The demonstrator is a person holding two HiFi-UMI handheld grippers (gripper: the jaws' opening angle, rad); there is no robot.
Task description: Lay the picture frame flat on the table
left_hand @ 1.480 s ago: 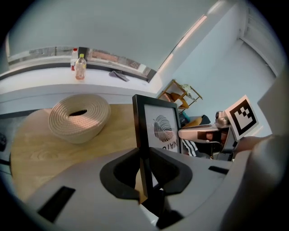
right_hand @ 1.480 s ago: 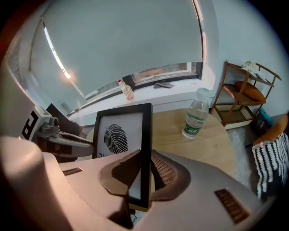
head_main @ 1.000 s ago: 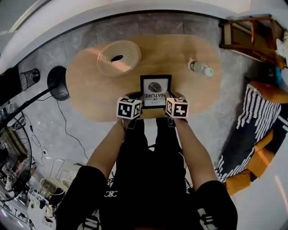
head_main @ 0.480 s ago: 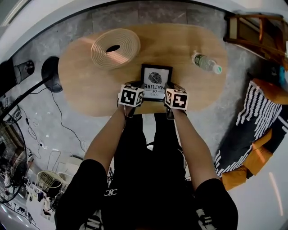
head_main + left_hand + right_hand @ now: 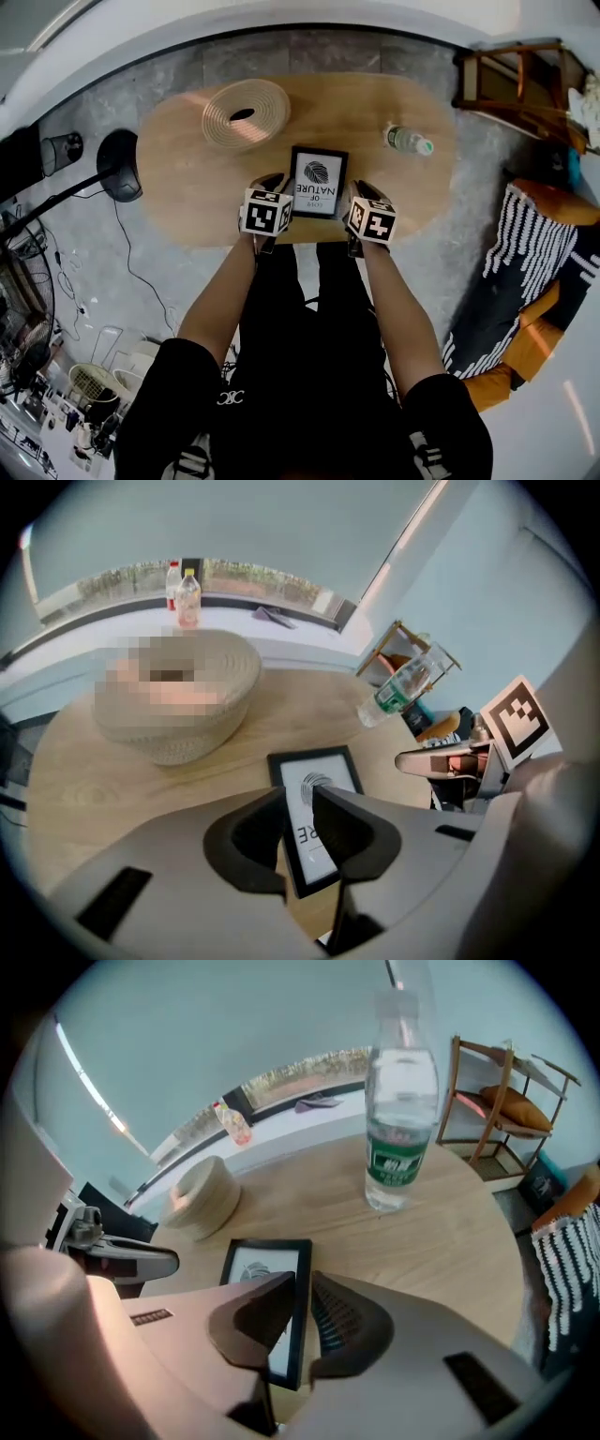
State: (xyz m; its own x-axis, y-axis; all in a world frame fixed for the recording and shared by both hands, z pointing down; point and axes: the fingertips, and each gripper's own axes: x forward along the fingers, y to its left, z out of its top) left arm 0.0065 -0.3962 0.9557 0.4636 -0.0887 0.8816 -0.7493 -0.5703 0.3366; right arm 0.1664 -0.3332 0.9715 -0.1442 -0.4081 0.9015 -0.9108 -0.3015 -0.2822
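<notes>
The picture frame (image 5: pixel 317 182) lies face up in the middle of the head view, close to the table's (image 5: pixel 187 187) lower edge, and looks flat to me. My left gripper (image 5: pixel 298 803) and right gripper (image 5: pixel 302 1288) sit at its two near corners. Each has its jaws only narrowly apart, and the black border shows through the gap, apparently unpinched. I'd treat it as light and stiff with breakable glass, so I'd hold the side rails, never the pane.
</notes>
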